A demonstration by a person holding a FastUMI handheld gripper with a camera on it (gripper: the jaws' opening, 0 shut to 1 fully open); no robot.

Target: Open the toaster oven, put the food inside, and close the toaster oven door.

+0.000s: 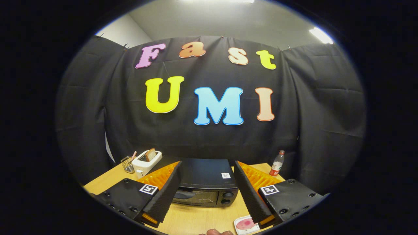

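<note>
A black toaster oven stands on the wooden table just ahead of my fingers, its door shut, with a handle across the top of the glass and knobs at its right. My gripper hangs open above the table, its two fingers spread to either side of the oven's front with nothing between them. A white plate holding a pink piece of food lies on the table by the right finger, partly hidden behind it.
At the back left stand a white toaster with a slice of bread in it and a small wire holder. A bottle with a red label stands at the back right. A person's fingertips show at the near table edge.
</note>
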